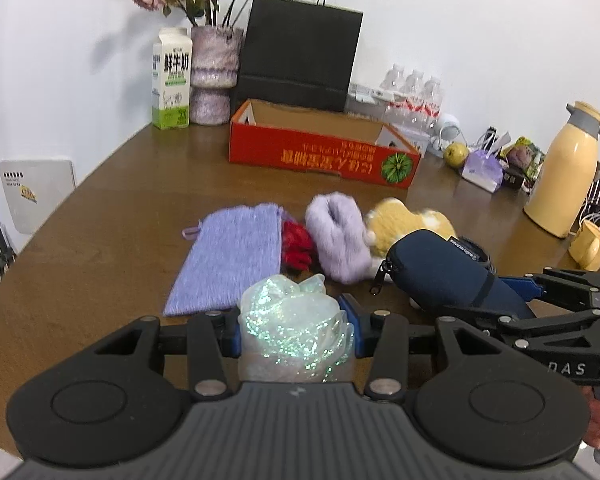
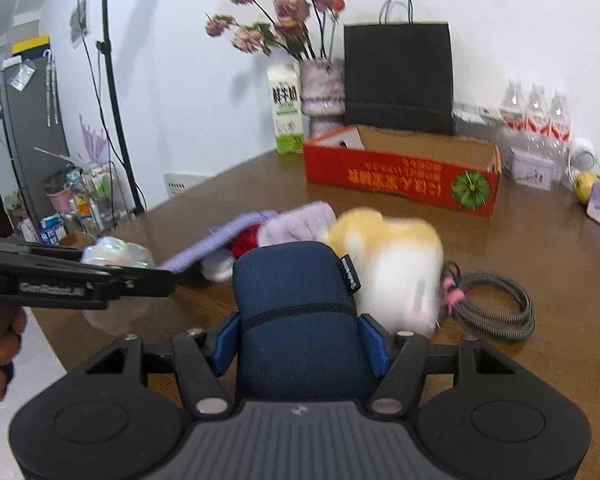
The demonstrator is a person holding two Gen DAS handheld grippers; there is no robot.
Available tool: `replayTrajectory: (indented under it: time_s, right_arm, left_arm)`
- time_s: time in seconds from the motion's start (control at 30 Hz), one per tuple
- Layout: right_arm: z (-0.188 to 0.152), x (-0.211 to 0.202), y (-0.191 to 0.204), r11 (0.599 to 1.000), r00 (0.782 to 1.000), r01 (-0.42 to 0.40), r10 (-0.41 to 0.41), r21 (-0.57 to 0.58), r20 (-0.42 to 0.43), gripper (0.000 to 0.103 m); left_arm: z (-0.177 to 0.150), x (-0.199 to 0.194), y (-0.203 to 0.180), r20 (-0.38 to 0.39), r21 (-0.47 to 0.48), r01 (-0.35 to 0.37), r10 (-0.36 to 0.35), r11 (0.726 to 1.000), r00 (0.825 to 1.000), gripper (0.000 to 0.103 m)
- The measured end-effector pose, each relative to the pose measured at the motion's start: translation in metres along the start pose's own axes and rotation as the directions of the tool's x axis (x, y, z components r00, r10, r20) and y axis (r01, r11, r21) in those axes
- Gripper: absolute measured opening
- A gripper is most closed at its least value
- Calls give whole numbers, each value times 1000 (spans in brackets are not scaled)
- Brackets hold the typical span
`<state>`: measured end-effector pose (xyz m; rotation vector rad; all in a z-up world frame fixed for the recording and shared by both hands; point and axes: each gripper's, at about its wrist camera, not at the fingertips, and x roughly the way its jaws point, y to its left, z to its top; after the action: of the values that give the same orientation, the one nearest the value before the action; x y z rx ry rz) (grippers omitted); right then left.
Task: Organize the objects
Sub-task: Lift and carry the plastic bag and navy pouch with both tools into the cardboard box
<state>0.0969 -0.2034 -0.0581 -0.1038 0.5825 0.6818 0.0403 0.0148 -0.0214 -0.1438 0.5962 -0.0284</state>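
My left gripper (image 1: 296, 334) is shut on a glittery pale-green mesh pouf (image 1: 296, 328), held above the near table edge. My right gripper (image 2: 300, 344) is shut on a navy zip pouch (image 2: 296, 300), which also shows at the right of the left wrist view as the navy pouch (image 1: 440, 268). Behind them on the table lie a lilac knitted pouch (image 1: 232, 256), a red scrunchie (image 1: 298, 248), a fluffy purple item (image 1: 338, 240) and a yellow-and-white plush toy (image 2: 392, 256). An open red cardboard box (image 1: 320, 152) stands farther back.
A milk carton (image 1: 172, 80), a vase of dried flowers (image 1: 214, 76), a black paper bag (image 1: 300, 52) and water bottles (image 1: 414, 92) line the wall. A yellow thermos (image 1: 568, 176) and yellow mug (image 1: 590, 244) stand right. A coiled grey cable (image 2: 492, 304) lies beside the plush.
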Motion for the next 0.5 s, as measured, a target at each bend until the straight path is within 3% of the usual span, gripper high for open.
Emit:
replayTrajectory:
  time_s: [0.5]
  right_arm:
    - [34,0,-7,1000,998,12,-12,5,62,62]
  left_arm:
    - [39,12,-1,29,2,-21,20,1000,999,46]
